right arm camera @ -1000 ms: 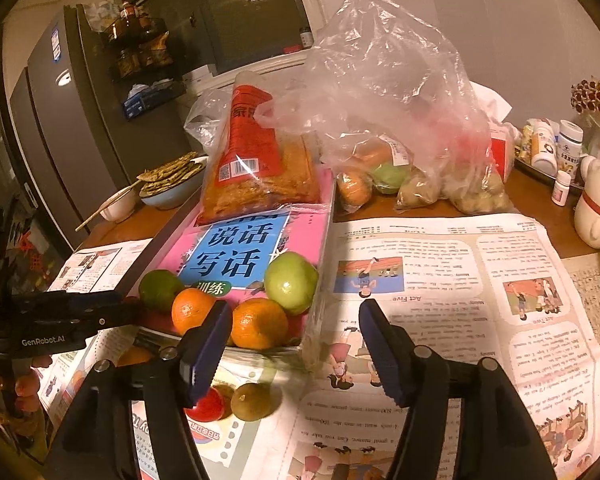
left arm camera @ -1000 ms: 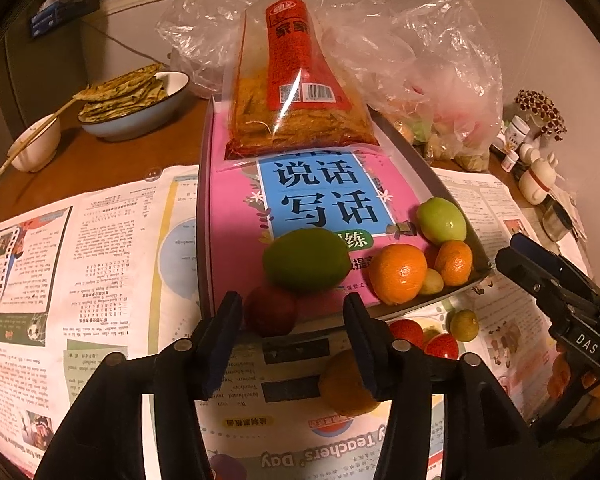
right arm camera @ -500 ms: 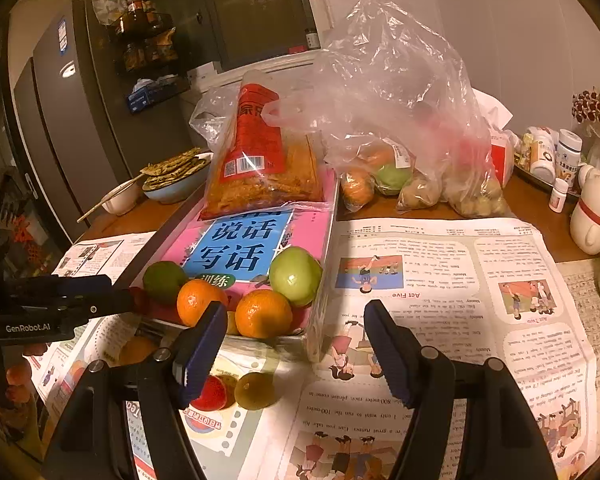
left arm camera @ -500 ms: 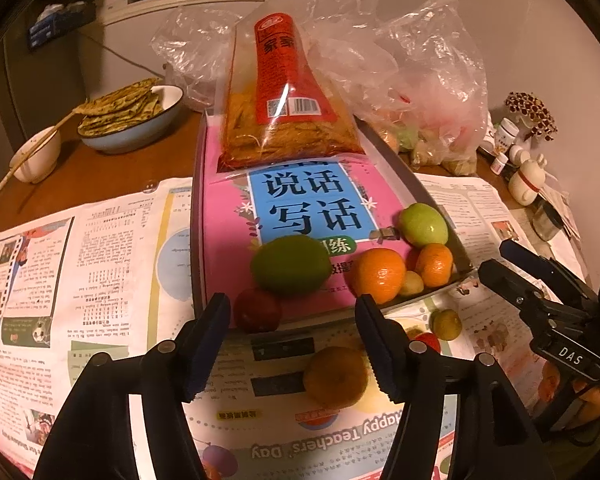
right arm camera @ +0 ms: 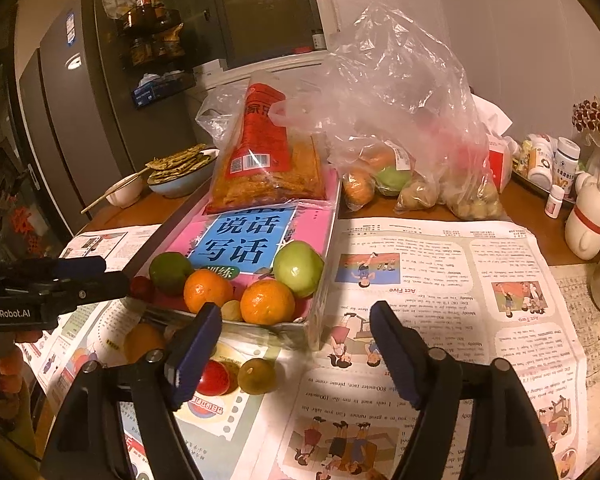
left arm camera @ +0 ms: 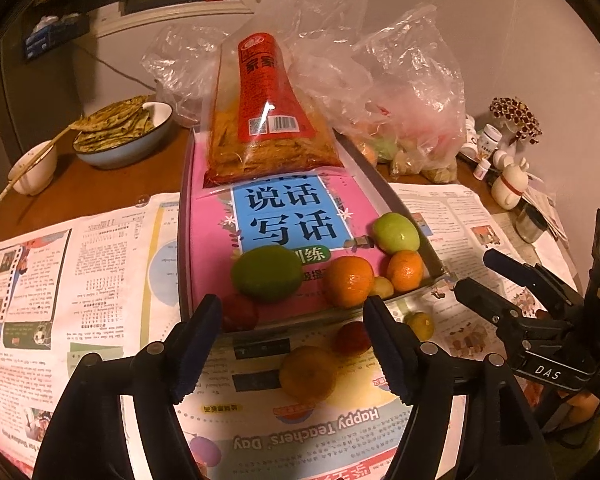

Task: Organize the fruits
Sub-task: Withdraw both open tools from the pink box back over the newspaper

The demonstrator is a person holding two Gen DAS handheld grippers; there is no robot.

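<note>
— Where does the fruit sit?

— Most of it crowds the near end of the tray [left arm camera: 404, 208], on top of a pink workbook [left arm camera: 216, 240]: a dark green fruit [left arm camera: 267, 273], a pale green apple [left arm camera: 396, 233], two oranges [left arm camera: 350, 280] with a small yellowish fruit [left arm camera: 382, 286] between them, and a dark red fruit [left arm camera: 240, 312] at the near left corner.

— And off the tray?

— Three pieces lie on the newspaper [left arm camera: 100, 264] just in front of it: a yellow-orange fruit [left arm camera: 308, 372], a red tomato-like fruit [right arm camera: 214, 377] and a small olive-green one [right arm camera: 257, 375], the last two side by side.

— The tongs?

— The left gripper [left arm camera: 294, 344] has its jaws spread wide with nothing between them, hovering over the yellow-orange fruit. The right gripper [right arm camera: 294, 354] is likewise spread and empty, above the newspaper at the tray's near right corner.

— What is behind?

— A red-labelled snack bag [left arm camera: 268, 136] lies on the far end of the workbook, with clear plastic bags of produce [right arm camera: 404, 168] to its right and a bowl of flatbreads [left arm camera: 120, 136] to its left.
</note>
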